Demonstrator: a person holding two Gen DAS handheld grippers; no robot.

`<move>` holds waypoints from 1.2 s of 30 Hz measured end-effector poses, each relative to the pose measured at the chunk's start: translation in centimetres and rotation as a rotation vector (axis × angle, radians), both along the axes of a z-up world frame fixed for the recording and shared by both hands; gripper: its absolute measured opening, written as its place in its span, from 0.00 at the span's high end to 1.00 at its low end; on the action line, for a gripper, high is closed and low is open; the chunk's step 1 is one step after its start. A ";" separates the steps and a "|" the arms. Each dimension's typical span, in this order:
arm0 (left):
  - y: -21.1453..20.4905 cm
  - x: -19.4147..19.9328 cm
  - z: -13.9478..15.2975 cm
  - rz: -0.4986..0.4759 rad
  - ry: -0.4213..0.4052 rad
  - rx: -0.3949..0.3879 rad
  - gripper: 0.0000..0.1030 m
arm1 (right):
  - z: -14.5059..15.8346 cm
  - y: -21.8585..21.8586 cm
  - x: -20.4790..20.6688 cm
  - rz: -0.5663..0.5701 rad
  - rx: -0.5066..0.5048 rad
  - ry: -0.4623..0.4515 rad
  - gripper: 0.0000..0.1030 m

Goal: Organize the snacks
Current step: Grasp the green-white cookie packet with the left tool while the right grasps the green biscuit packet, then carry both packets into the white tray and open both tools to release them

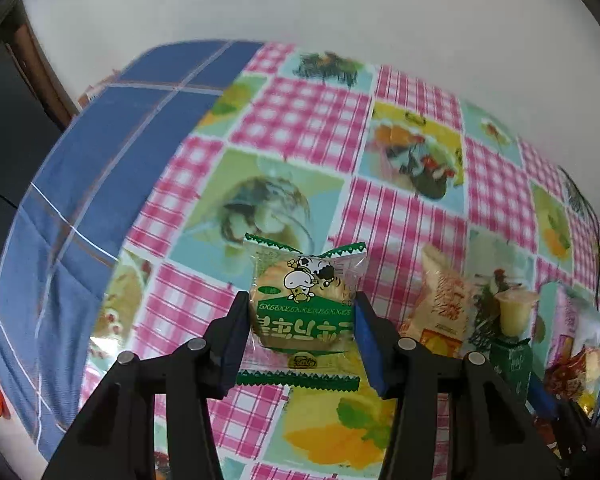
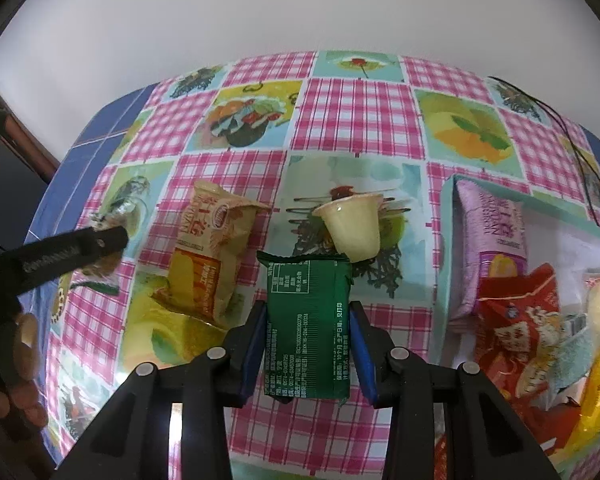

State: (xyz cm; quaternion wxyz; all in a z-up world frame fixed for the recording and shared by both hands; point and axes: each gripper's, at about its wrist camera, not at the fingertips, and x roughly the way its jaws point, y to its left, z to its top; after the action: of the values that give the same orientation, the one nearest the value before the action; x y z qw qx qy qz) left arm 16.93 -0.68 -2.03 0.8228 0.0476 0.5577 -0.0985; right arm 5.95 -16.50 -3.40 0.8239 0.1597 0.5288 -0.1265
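- Crinkly clear-and-green film is wrapping the round pastry packet (image 1: 306,312), which is sitting at lower centre of the left wrist view; judged light, soft and easily crushed, with a slippery wrapper, it is best taken across its middle, as is being done here.
- The left gripper (image 1: 300,340) is pressing its blue-padded fingers (image 1: 366,344) against both sides of that packet, so the fingers are standing partly apart, clamped on it; the packet appears to be riding clear of the bench (image 1: 312,112), though this is not certain.
- Glossy dark green foil is forming the flat sachet (image 2: 306,324) at lower centre of the right wrist view; it is judged light, thin and pliant, likely to bend or slide if pinched near an end, so a hold across its width is suiting it.
- The right gripper (image 2: 308,344) is holding its fingers (image 2: 360,344) closed in on the sachet's two long edges, gripping it.
- A pale jelly cup (image 2: 352,228) is lying tipped just beyond the sachet's top, and a beige cake packet (image 2: 212,252) is lying to its left.
- A teal-edged box (image 2: 444,240) at the right of the frame is already holding a lilac packet (image 2: 492,232) and a red packet (image 2: 520,320); it is judged to be the collecting place.
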 end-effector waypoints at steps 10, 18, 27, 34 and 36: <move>-0.7 -3.2 4.0 -0.051 -0.098 0.003 0.50 | 3.1 0.2 -2.0 -0.009 -0.006 -0.040 0.59; -3.0 -5.8 5.5 -0.113 -0.127 -0.016 0.50 | 6.1 -1.4 -4.9 -0.058 -0.025 -0.090 0.59; -8.6 -9.9 7.7 -0.255 -0.217 0.023 0.50 | 7.5 -5.9 -8.8 -0.174 -0.021 -0.115 0.59; -14.2 -14.2 7.8 -0.412 -0.244 0.052 0.50 | 6.8 -11.4 -12.2 -0.325 -0.038 -0.072 0.59; -16.1 -15.7 7.7 -0.470 -0.239 0.046 0.50 | 6.5 -12.6 -13.2 -0.360 -0.031 -0.065 0.59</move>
State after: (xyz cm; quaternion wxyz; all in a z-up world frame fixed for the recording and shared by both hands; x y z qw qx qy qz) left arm 1.19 -16.81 5.71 0.8360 0.2059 0.4322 -0.2681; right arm -7.21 -29.12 3.11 0.8071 0.2431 0.4627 -0.2747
